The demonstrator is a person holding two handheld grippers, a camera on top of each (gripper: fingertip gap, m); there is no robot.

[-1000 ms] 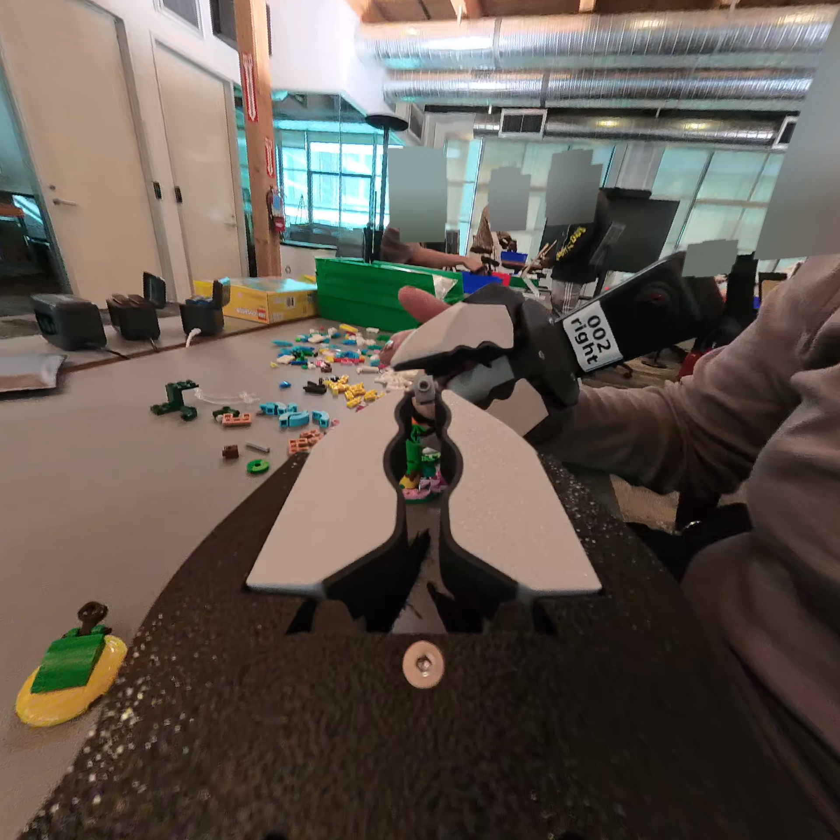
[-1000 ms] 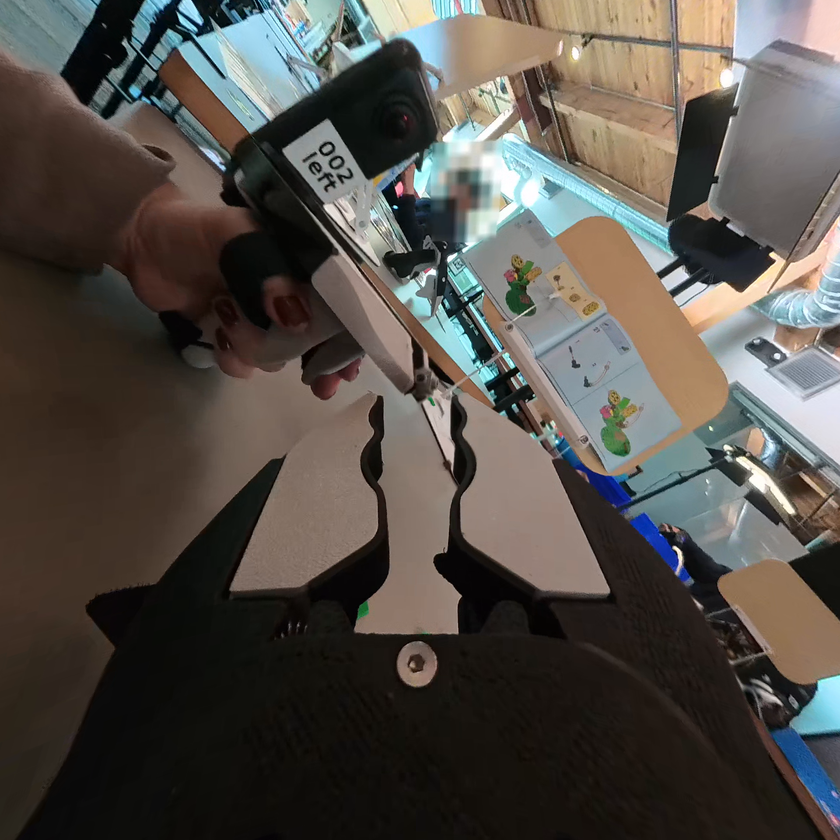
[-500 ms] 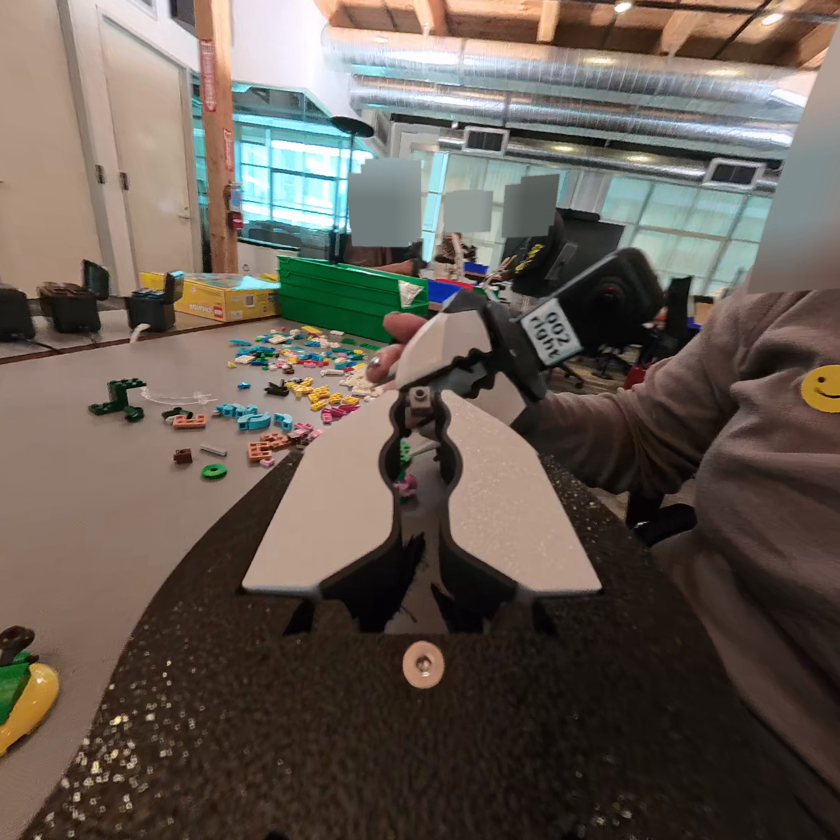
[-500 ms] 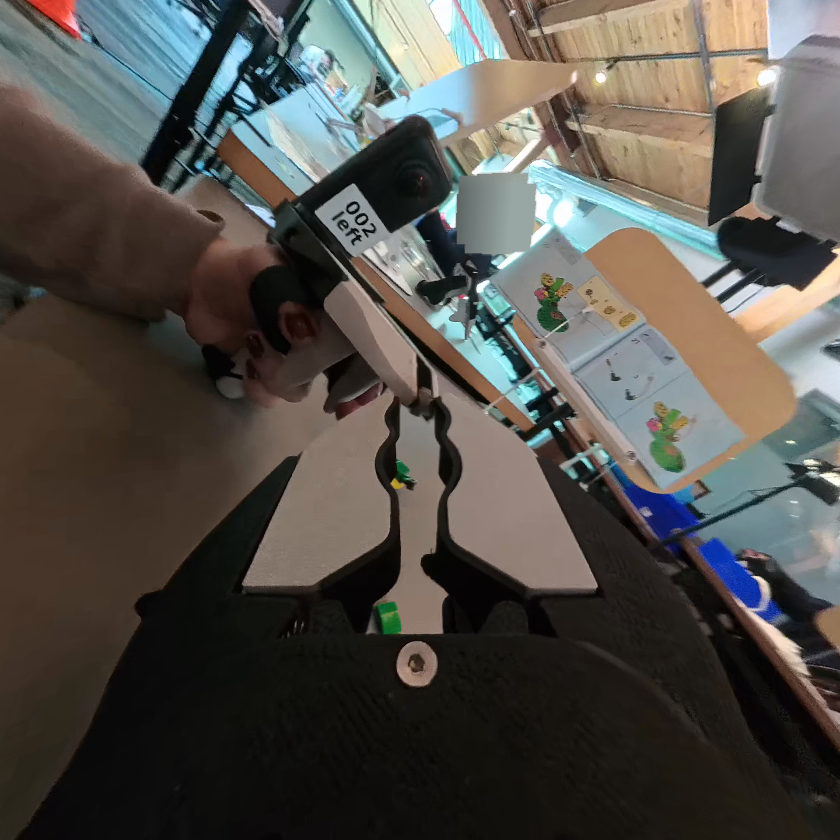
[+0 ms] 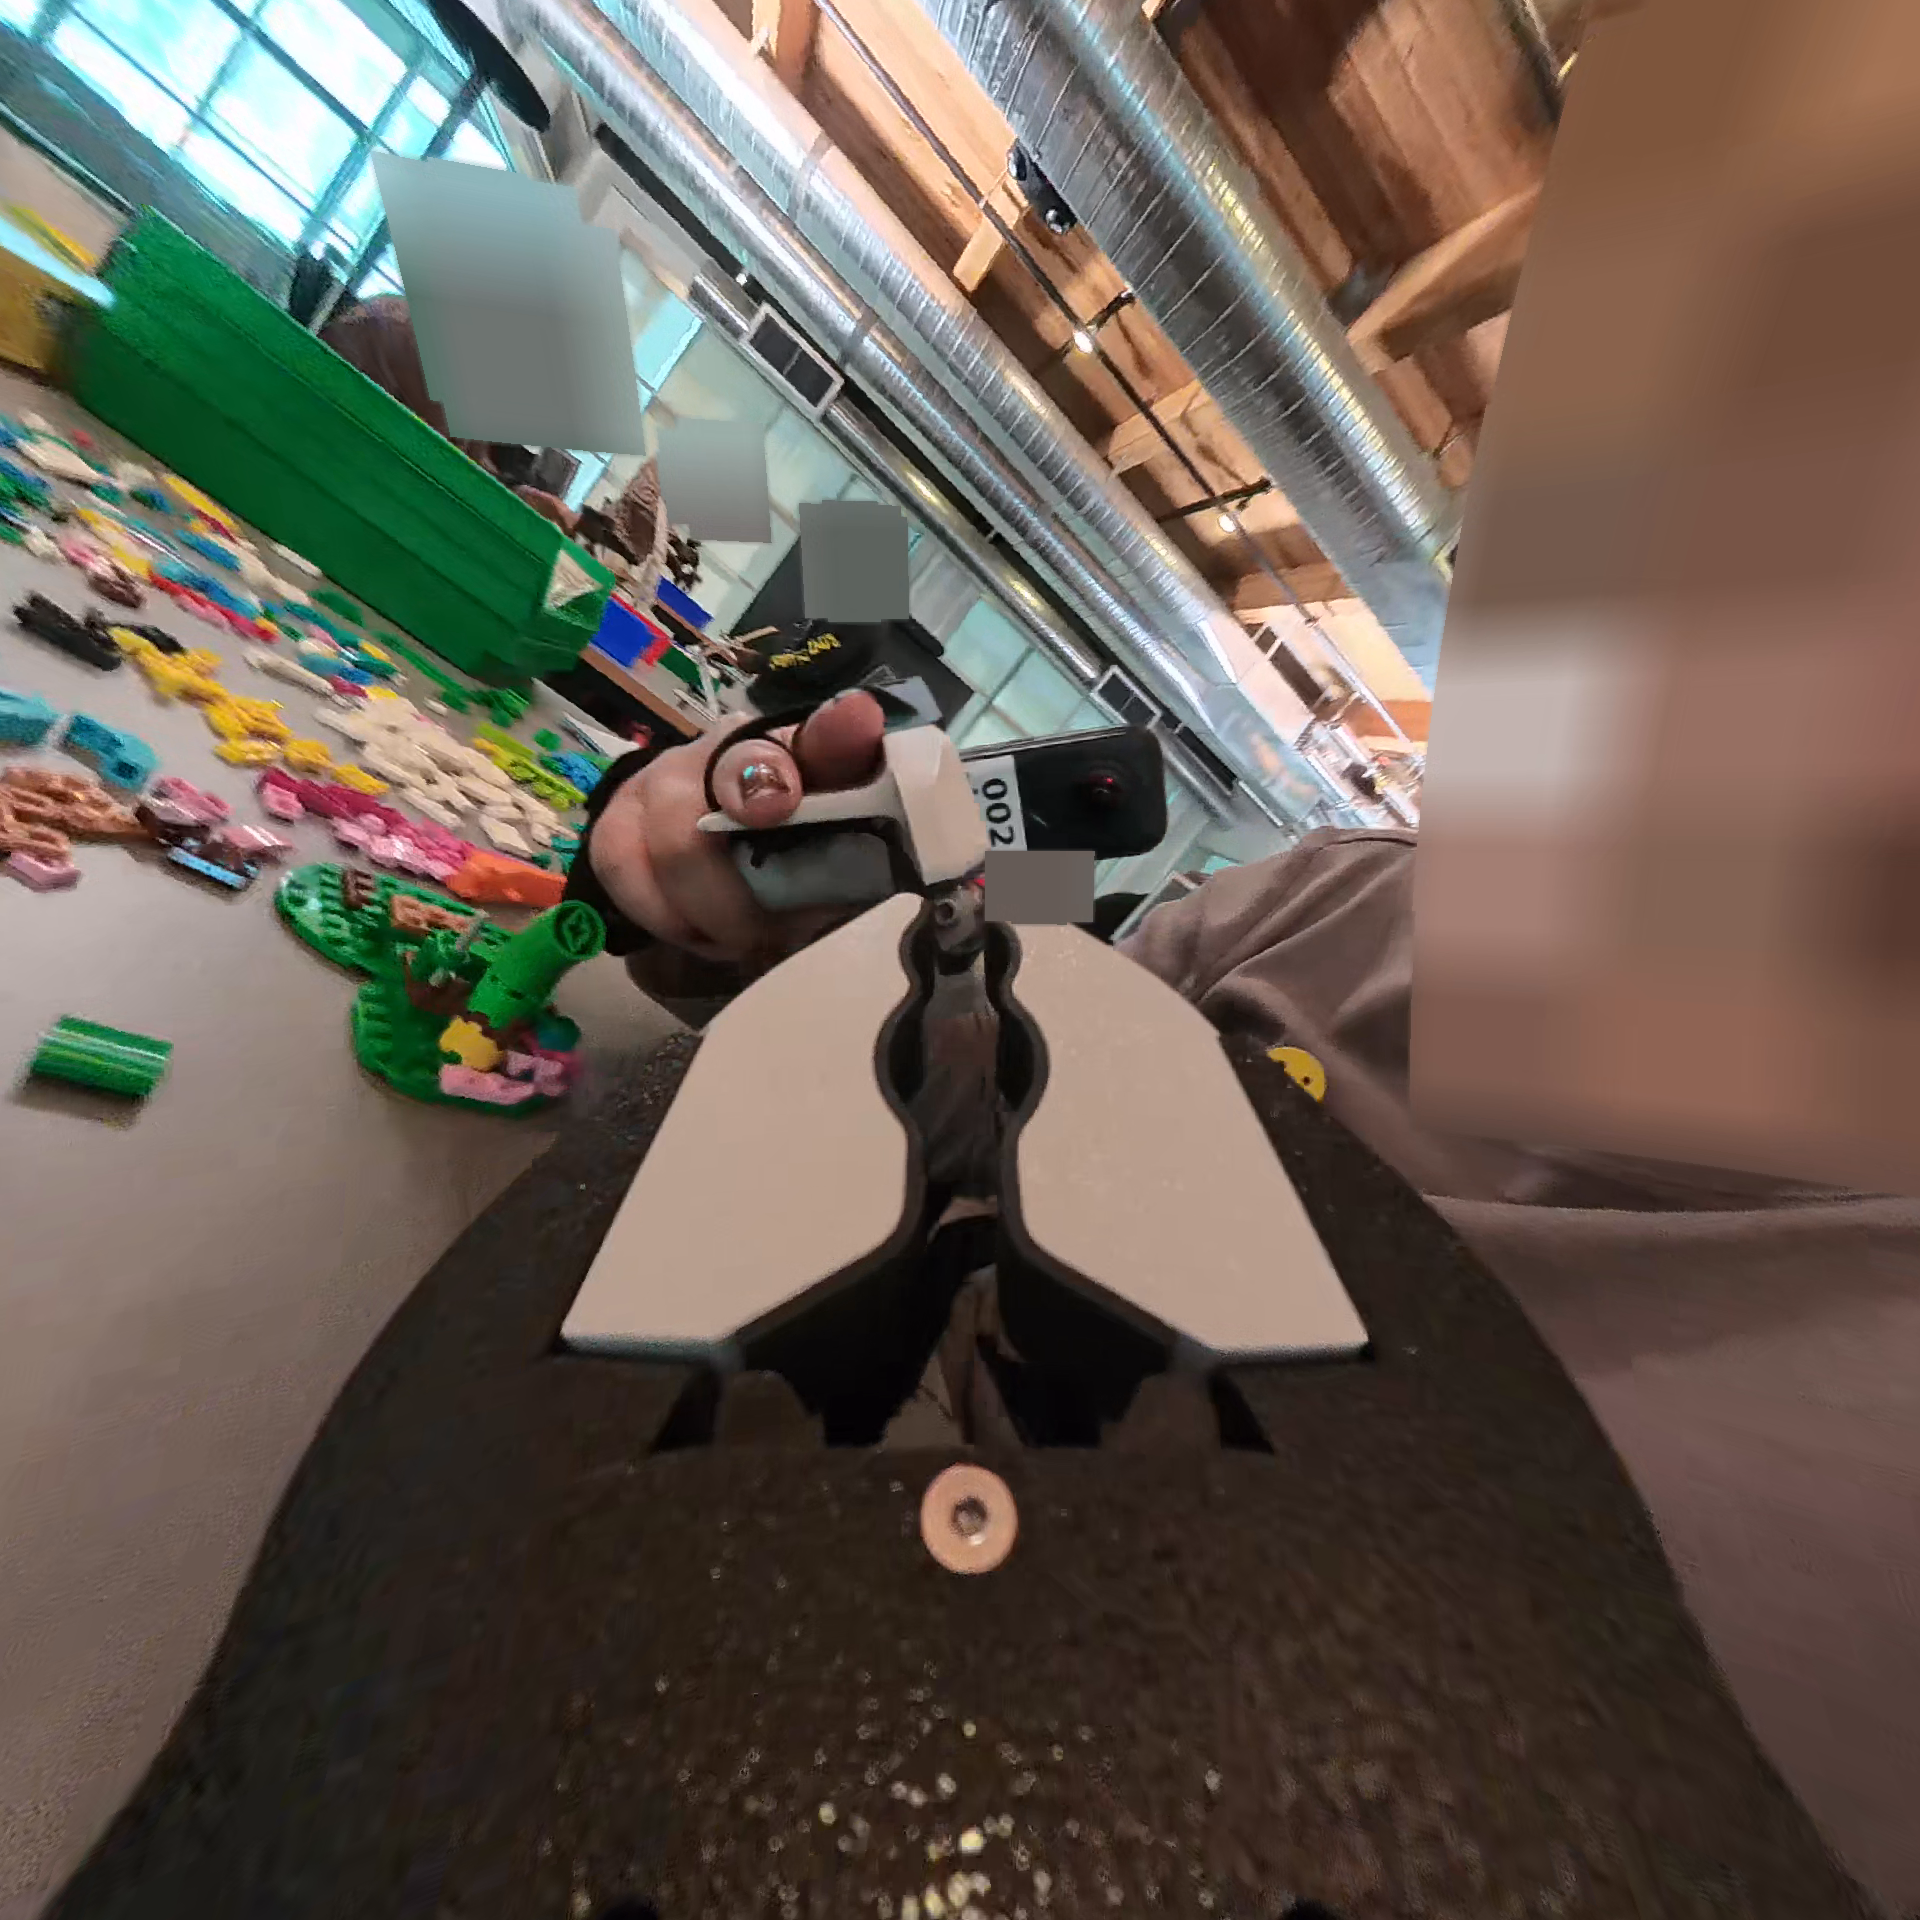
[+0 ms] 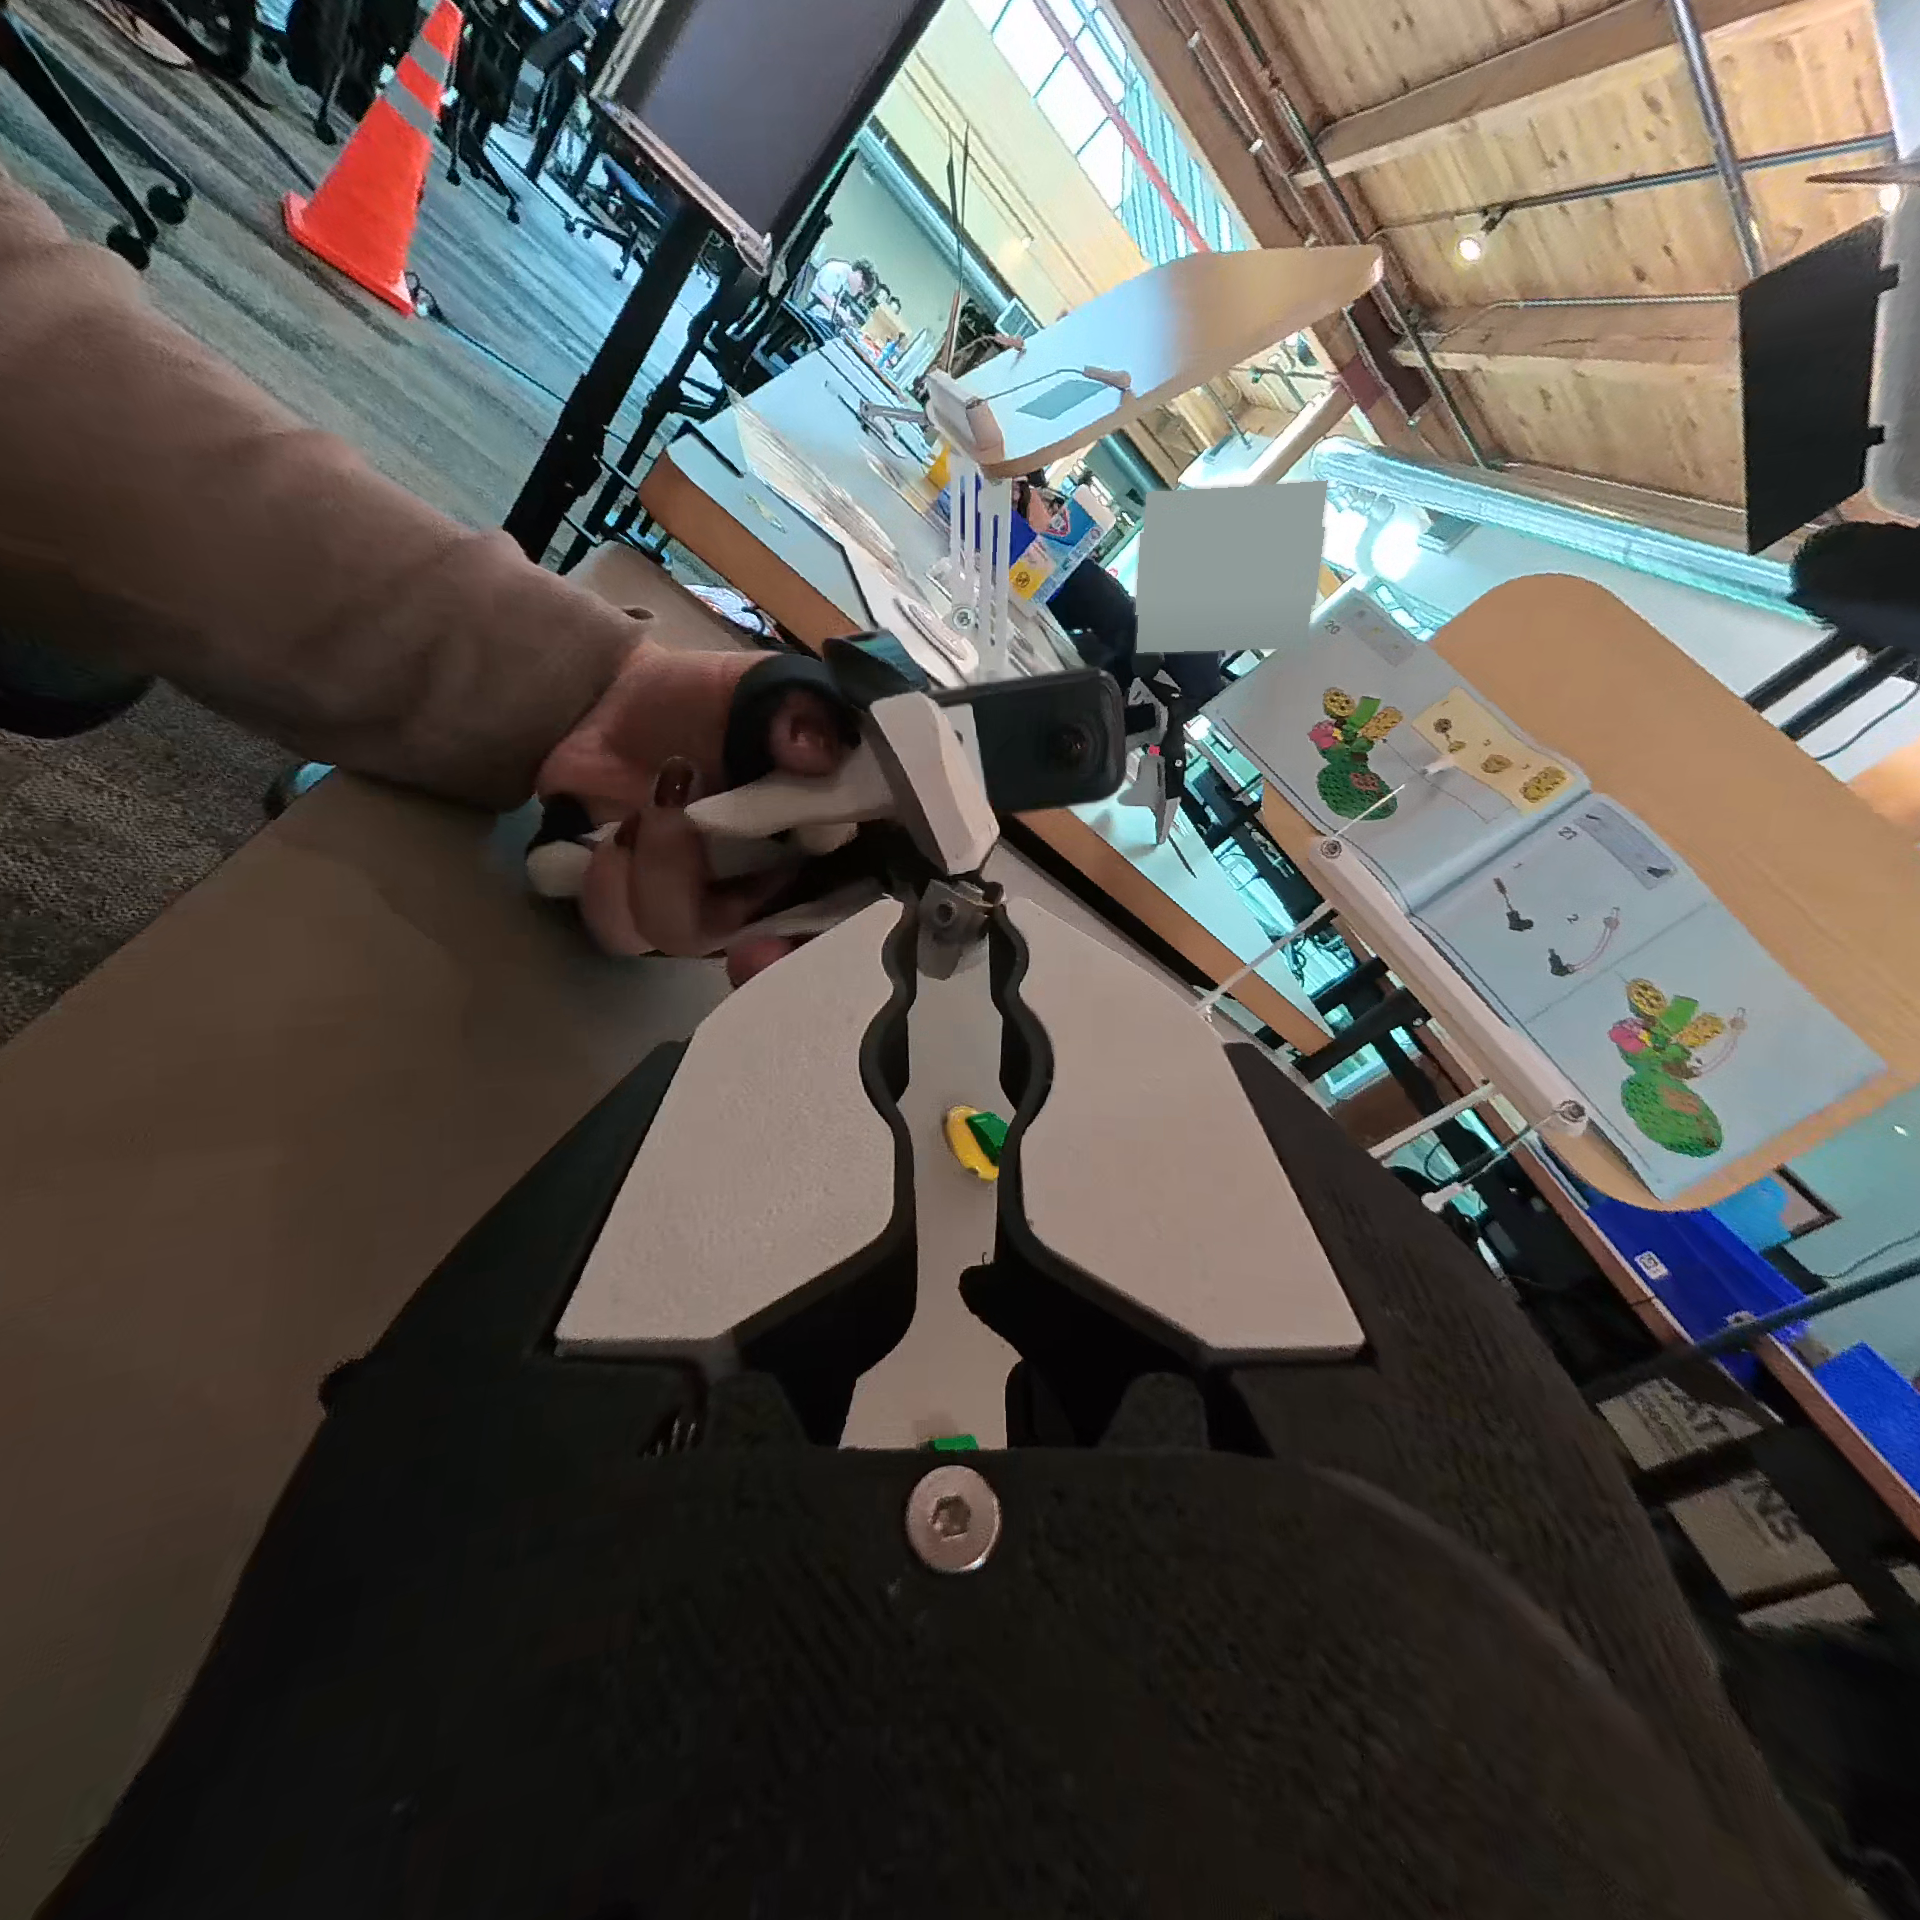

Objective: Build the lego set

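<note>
My left gripper (image 5: 951,925) is shut on a small grey piece (image 5: 948,916) at its tips. My right gripper (image 6: 951,920) meets it tip to tip and grips the same grey piece (image 6: 943,930) from the other side. Both are held in the air above the table. The right gripper's white body (image 5: 925,810) and the hand holding it show just beyond my left tips. The left gripper's body (image 6: 925,769) shows just beyond my right tips. A green Lego build (image 5: 468,987) on a green plate stands on the table, left of the left gripper.
A loose green brick (image 5: 99,1055) and a spread of coloured bricks (image 5: 312,727) lie at the left, with green bins (image 5: 312,457) behind. A yellow and green part (image 6: 971,1138) lies on the table under my right fingers. An open instruction booklet (image 6: 1507,904) stands at the right. My two grippers' fingertips are within a few centimetres of each other. Left tips and right tips are each some 15 cm from the loose green brick (image 5: 99,1055).
Both grippers have stayed tip to tip on the grey piece while tilting and swinging. The green build has gone from between my left fingers to the left of them.
</note>
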